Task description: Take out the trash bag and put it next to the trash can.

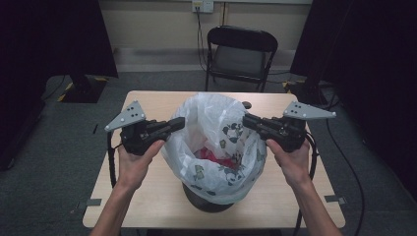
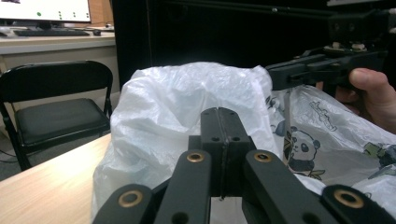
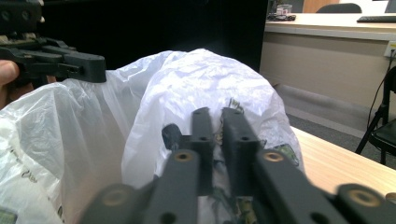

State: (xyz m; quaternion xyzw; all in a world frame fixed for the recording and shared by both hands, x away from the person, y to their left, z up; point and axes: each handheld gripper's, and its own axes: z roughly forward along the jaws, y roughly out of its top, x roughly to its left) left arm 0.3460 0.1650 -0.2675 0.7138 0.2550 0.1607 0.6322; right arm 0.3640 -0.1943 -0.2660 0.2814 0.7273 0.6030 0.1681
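Grippers met at opposite rims of the white panda-print bag (image 1: 216, 147) that lined a dark bin (image 1: 206, 201) in the middle of the table (image 1: 147, 196): our left gripper (image 1: 178, 123) had its jaws pressed together on the left edge and our right gripper (image 1: 248, 119) was nearly shut on the right edge, which we judged was meant to pull the mouth up and free of the bin. Plastic hid most of the bin, something red (image 1: 216, 158) inside stayed unidentifiable, and we could not make out how much film each grip caught.

Black folding chair (image 1: 241, 51) on grey carpet (image 1: 64, 142).
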